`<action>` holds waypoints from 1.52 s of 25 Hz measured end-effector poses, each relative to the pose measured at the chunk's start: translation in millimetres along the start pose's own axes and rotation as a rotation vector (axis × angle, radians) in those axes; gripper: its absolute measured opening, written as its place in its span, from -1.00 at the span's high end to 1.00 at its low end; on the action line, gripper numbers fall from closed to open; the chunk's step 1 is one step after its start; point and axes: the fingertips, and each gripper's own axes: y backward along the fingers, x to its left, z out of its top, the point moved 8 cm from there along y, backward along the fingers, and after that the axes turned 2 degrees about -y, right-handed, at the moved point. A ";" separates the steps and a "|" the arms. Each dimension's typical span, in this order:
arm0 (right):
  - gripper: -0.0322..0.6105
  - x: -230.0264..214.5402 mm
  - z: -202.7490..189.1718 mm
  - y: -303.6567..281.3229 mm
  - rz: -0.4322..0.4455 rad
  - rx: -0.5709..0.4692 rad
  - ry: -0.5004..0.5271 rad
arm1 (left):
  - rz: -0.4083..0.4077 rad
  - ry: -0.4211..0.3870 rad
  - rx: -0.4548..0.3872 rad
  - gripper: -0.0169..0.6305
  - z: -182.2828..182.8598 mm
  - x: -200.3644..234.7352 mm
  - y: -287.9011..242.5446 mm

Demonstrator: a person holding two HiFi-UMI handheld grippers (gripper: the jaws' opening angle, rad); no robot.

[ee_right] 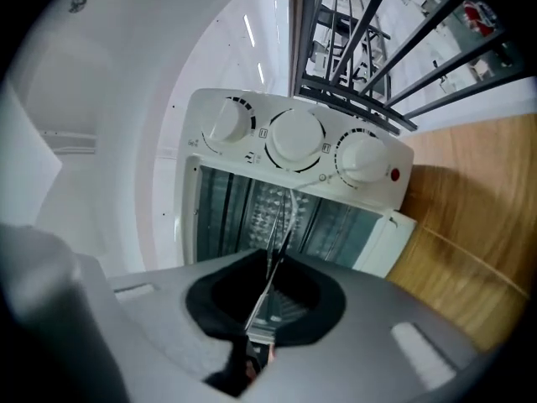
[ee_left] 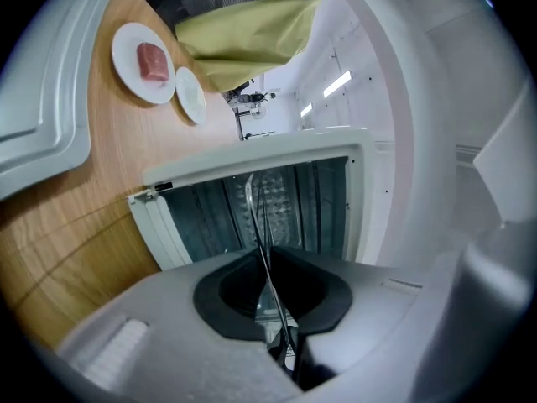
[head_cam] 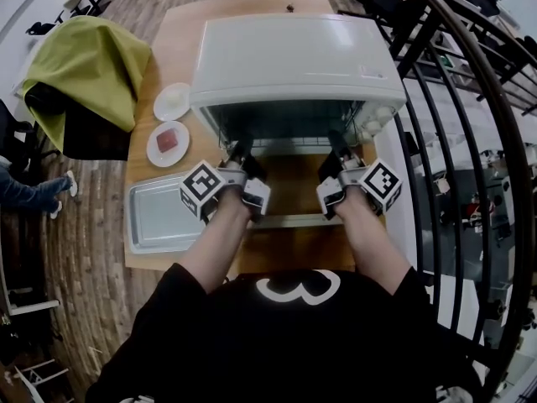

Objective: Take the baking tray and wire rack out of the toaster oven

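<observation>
While left gripper (head_cam: 241, 154) and right gripper (head_cam: 337, 148) each pinch wire rack (ee_left: 267, 267) front edge, rack reaches ahead into toaster oven (head_cam: 294, 57), long axis crosswise between hands; baking tray (head_cam: 164, 212) out on worktop (head_cam: 172, 44), left.

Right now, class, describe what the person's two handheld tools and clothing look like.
The left tool and the right tool each have a pale grey body, black tips and a white cube with black square markers. The person wears a black short-sleeved top with a white print.
</observation>
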 end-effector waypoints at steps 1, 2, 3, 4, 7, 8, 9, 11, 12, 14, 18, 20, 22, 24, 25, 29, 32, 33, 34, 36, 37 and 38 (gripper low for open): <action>0.84 1.0 -2.2 3.5 0.000 -0.001 -0.004 | 0.001 0.001 0.001 0.86 -1.0 -0.4 4.0; 0.84 1.7 -4.4 6.9 0.000 0.000 -0.005 | 0.002 0.002 0.001 0.86 -2.0 -0.7 8.2; 0.84 2.1 -6.4 10.6 0.001 0.001 -0.004 | 0.002 0.002 0.001 0.86 -3.2 -0.9 12.5; 0.84 2.4 -8.2 14.5 0.001 0.003 -0.003 | 0.001 0.002 0.001 0.86 -4.8 -1.3 16.6; 0.84 3.8 -11.6 26.3 0.002 0.010 0.003 | -0.001 0.000 0.002 0.86 -11.0 -3.1 27.4; 0.84 4.4 -13.0 30.2 0.003 0.013 0.004 | 0.000 -0.001 0.001 0.86 -13.0 -3.9 31.3; 0.84 5.0 -14.9 34.6 0.004 0.014 0.002 | 0.000 -0.001 0.001 0.86 -15.1 -4.8 35.8; 0.84 6.2 -19.4 45.1 0.005 0.017 0.000 | 0.001 -0.001 0.000 0.86 -20.4 -6.3 46.3; 0.84 7.0 -21.7 50.9 0.006 0.019 0.001 | 0.000 -0.001 -0.001 0.86 -23.4 -6.9 51.8; 0.84 8.5 -26.2 61.4 0.008 0.025 0.005 | -0.002 -0.003 -0.002 0.86 -28.7 -6.7 61.8; 0.84 7.5 -35.5 79.2 0.013 0.034 0.011 | -0.003 -0.006 -0.002 0.86 -37.0 -4.9 79.7; 0.84 8.2 -39.0 87.2 0.017 0.036 0.012 | -0.006 -0.011 -0.001 0.86 -40.0 -5.6 87.2; 0.84 9.2 -42.3 94.6 0.019 0.039 0.012 | -0.008 -0.015 0.000 0.86 -43.0 -6.4 94.7; 0.84 10.7 -45.4 102.3 0.022 0.043 0.015 | -0.008 -0.015 0.001 0.86 -46.9 -7.8 103.1; 0.84 11.7 -46.6 106.1 0.024 0.046 0.018 | -0.009 -0.013 0.001 0.86 -49.0 -8.6 107.1; 0.84 16.7 -49.2 116.7 0.033 0.053 0.026 | -0.015 -0.014 0.006 0.86 -53.7 -11.8 118.1; 0.84 18.6 -52.9 124.8 0.036 0.056 0.021 | -0.021 -0.010 0.013 0.86 -56.3 -14.3 126.2; 0.84 18.7 -54.5 127.7 0.035 0.058 0.018 | -0.021 -0.007 0.015 0.86 -57.3 -14.6 129.1; 0.84 18.5 -55.8 130.4 0.033 0.060 0.016 | -0.020 -0.003 0.018 0.86 -58.5 -14.8 132.0; 0.84 19.7 -58.0 135.5 0.031 0.064 0.017 | -0.017 0.006 0.023 0.86 -60.5 -15.7 137.9; 0.84 21.9 -59.0 138.0 0.032 0.067 0.021 | -0.014 0.009 0.026 0.86 -61.4 -16.5 140.7; 0.84 24.3 -59.8 140.5 0.032 0.069 0.023 | -0.013 0.012 0.029 0.86 -62.2 -17.4 143.3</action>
